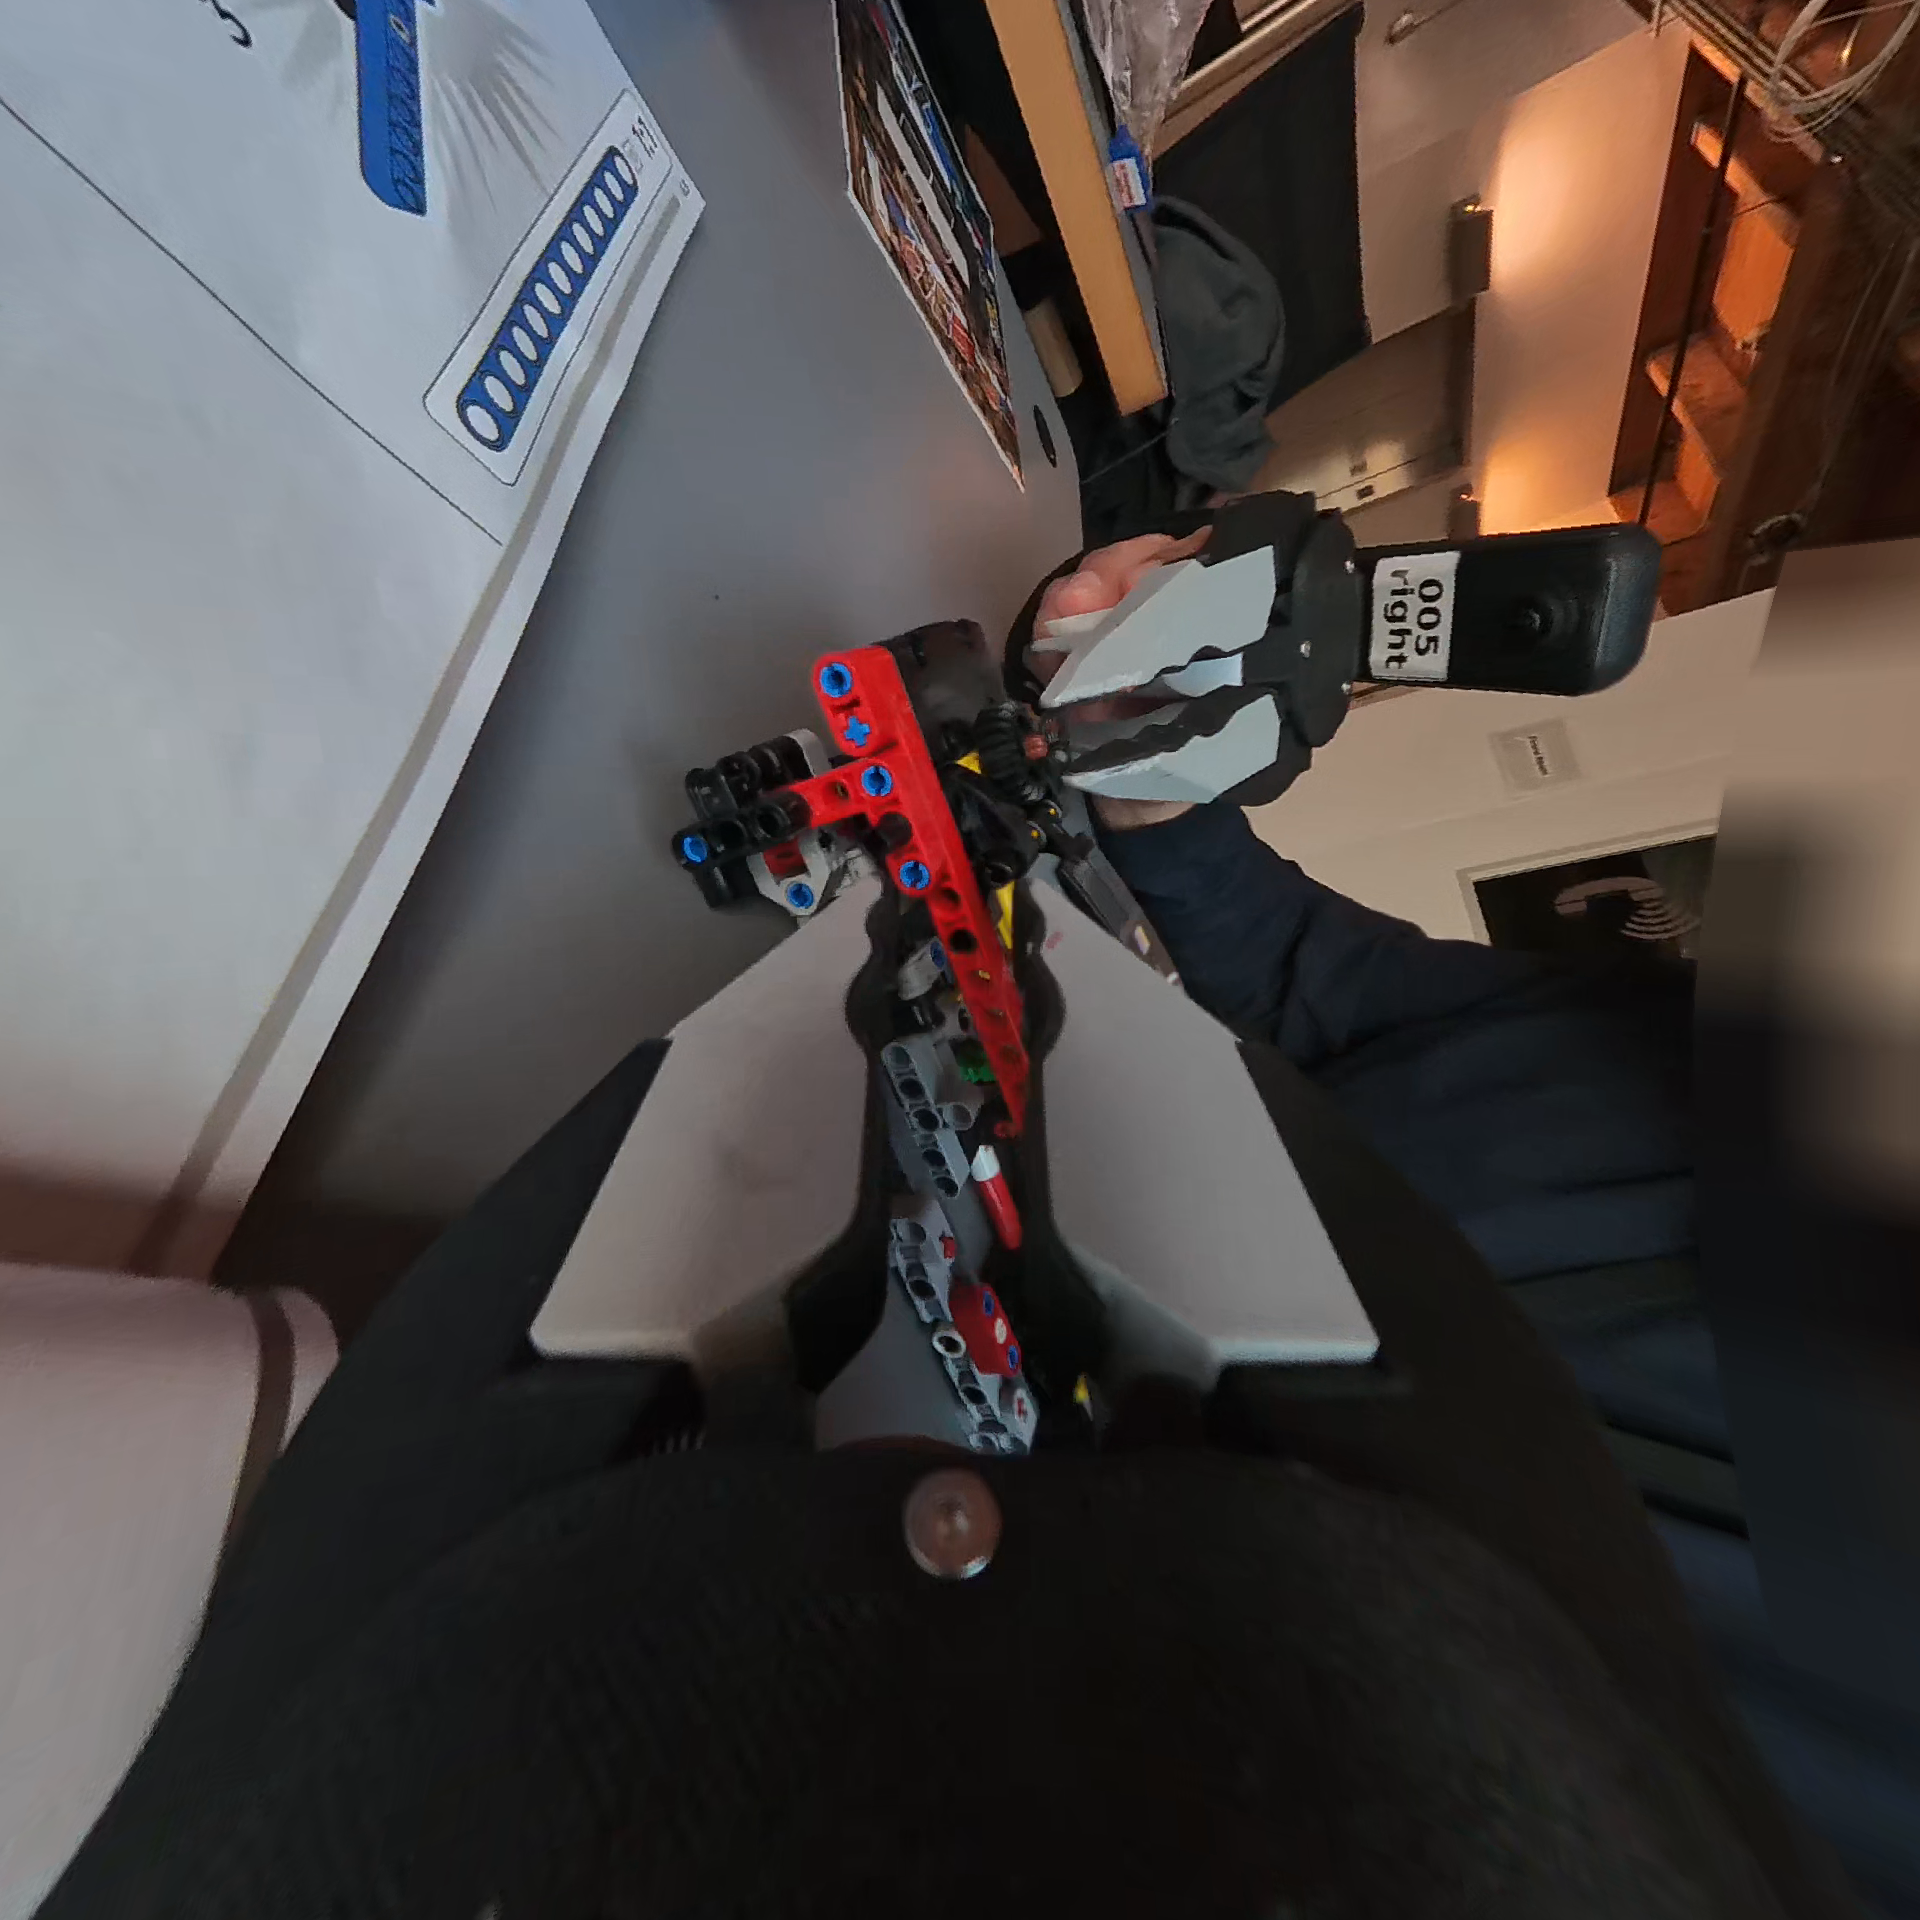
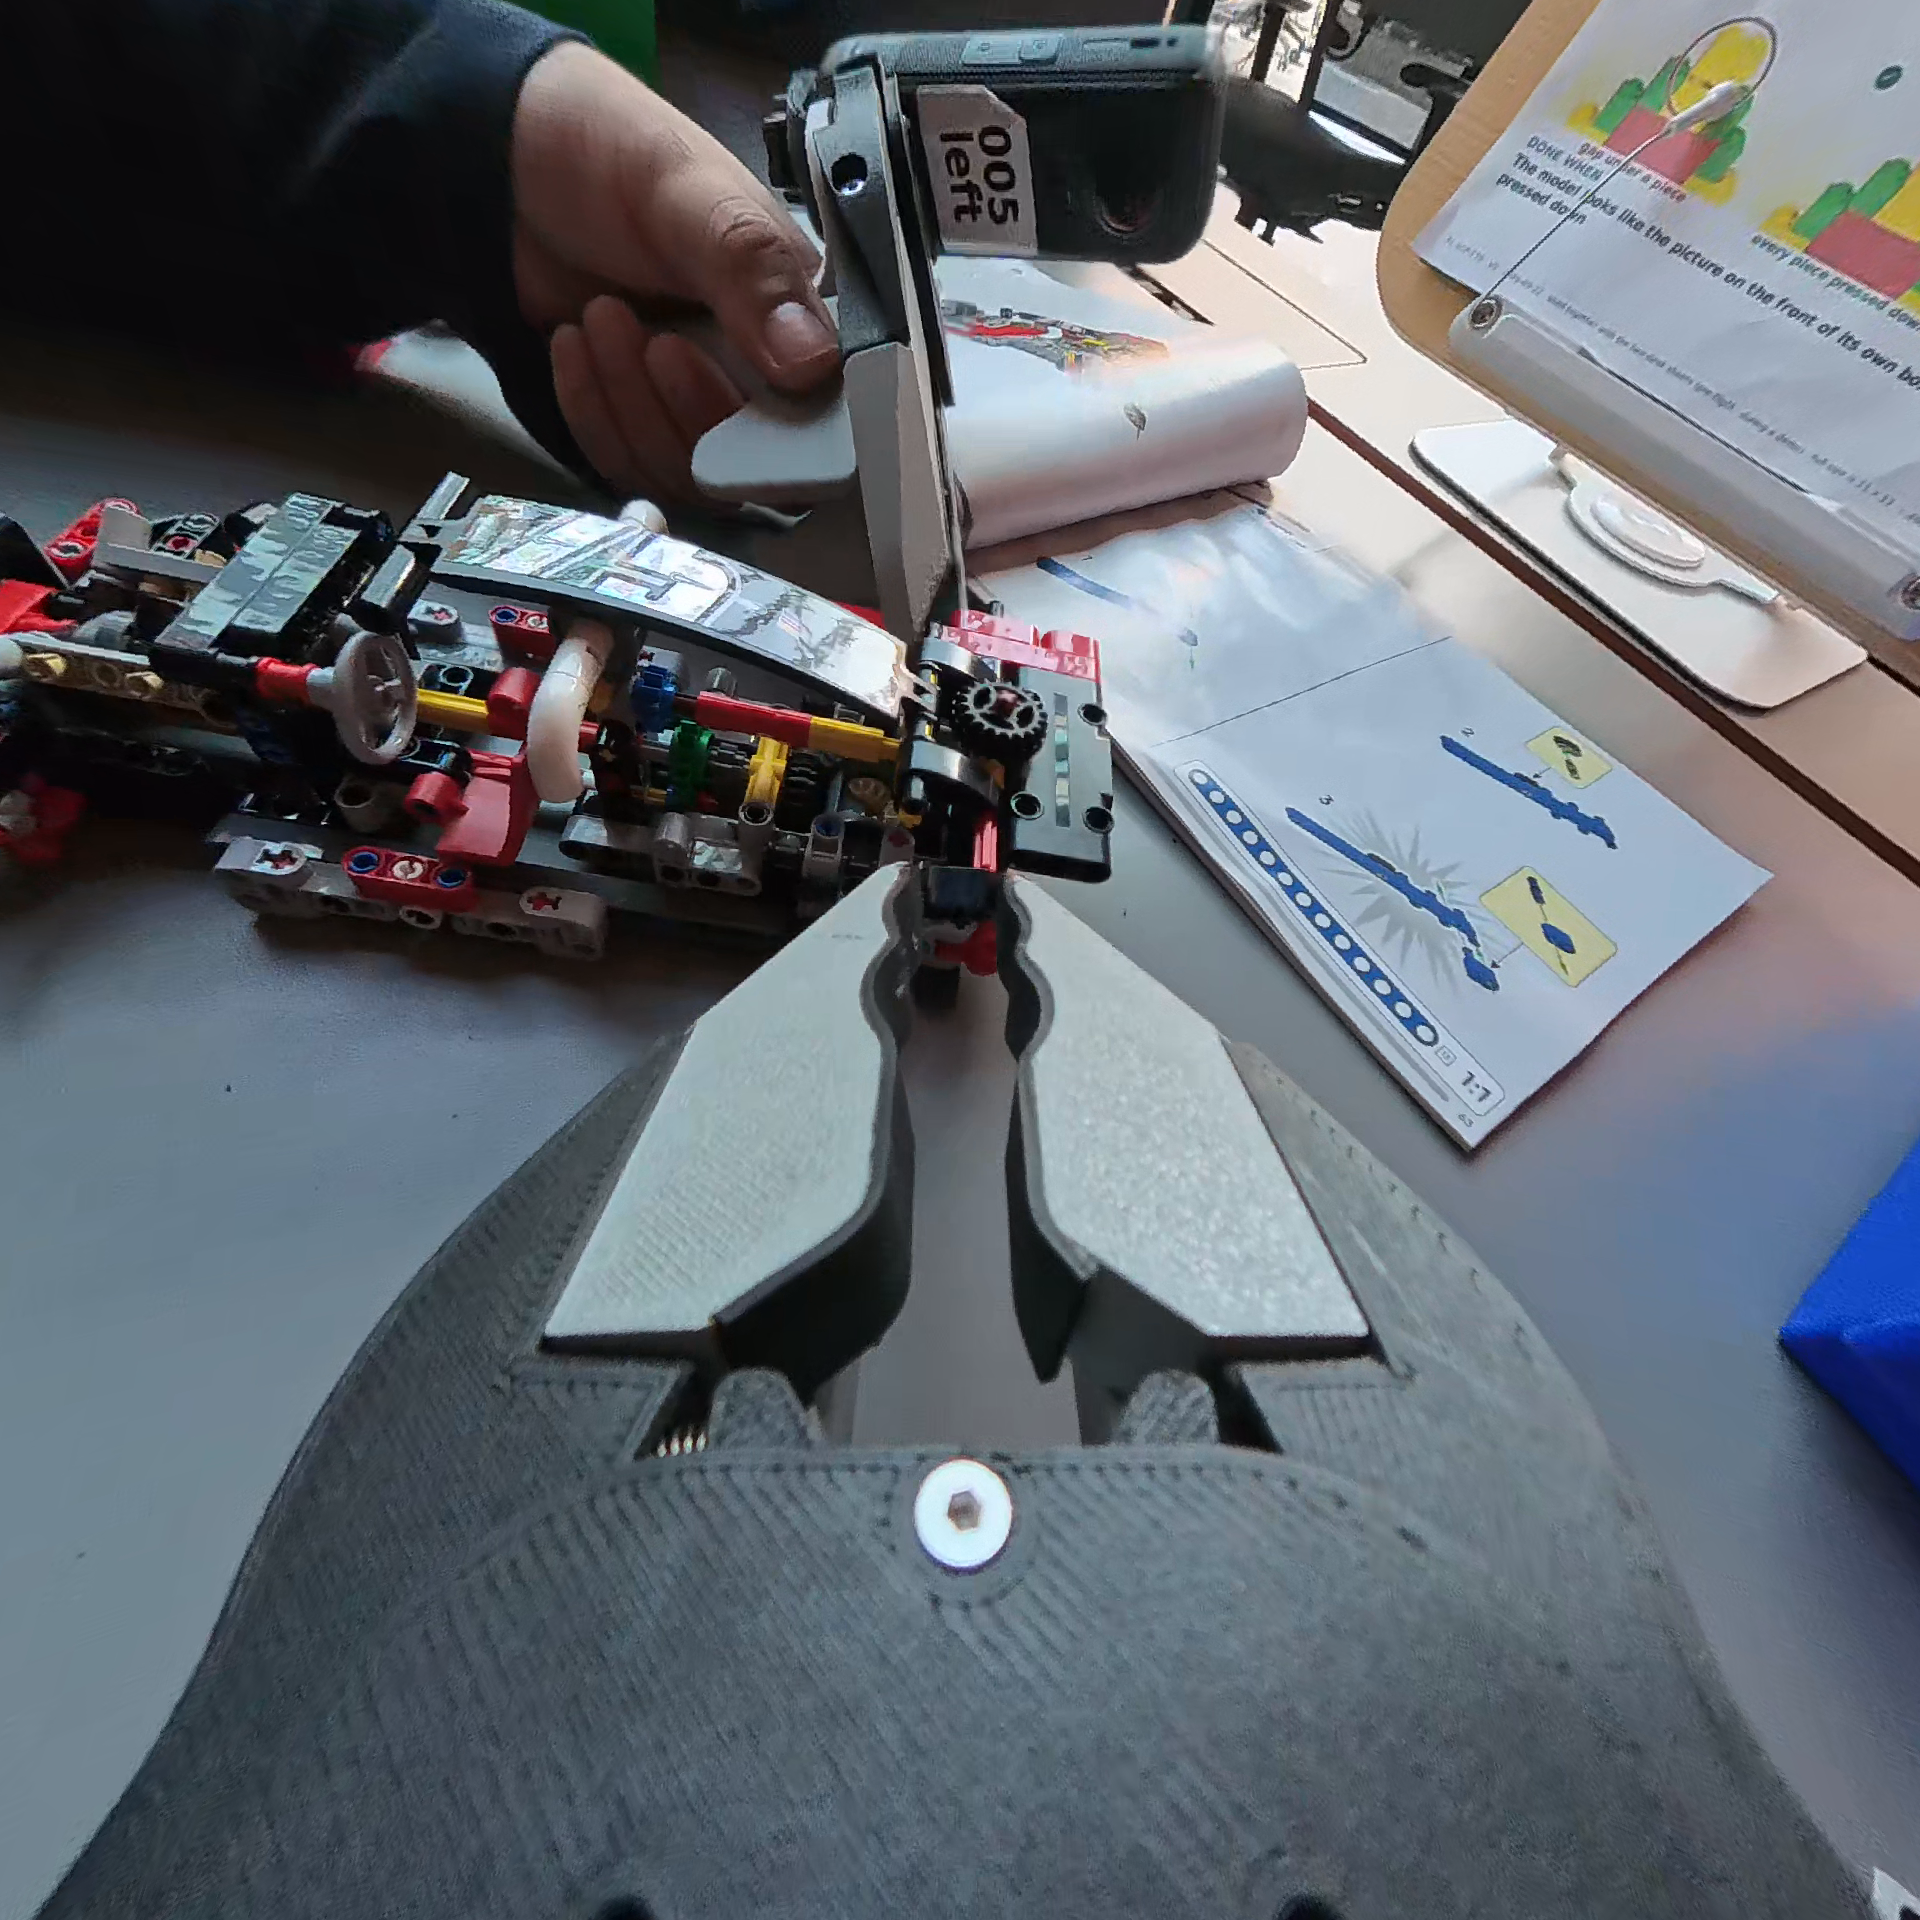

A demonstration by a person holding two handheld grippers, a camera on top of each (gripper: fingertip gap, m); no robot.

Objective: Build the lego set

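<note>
Grey-padded right tool pinches a small black-and-red end piece of the brick-built car, which lies on the grey desk. From above, the left tool, bearing a white printed sticker, clamps the car's red beam. Beyond lies an open instruction booklet with blue beam diagrams.

Left gripper fingers straddle the toy-brick car; right gripper touches it.
</note>
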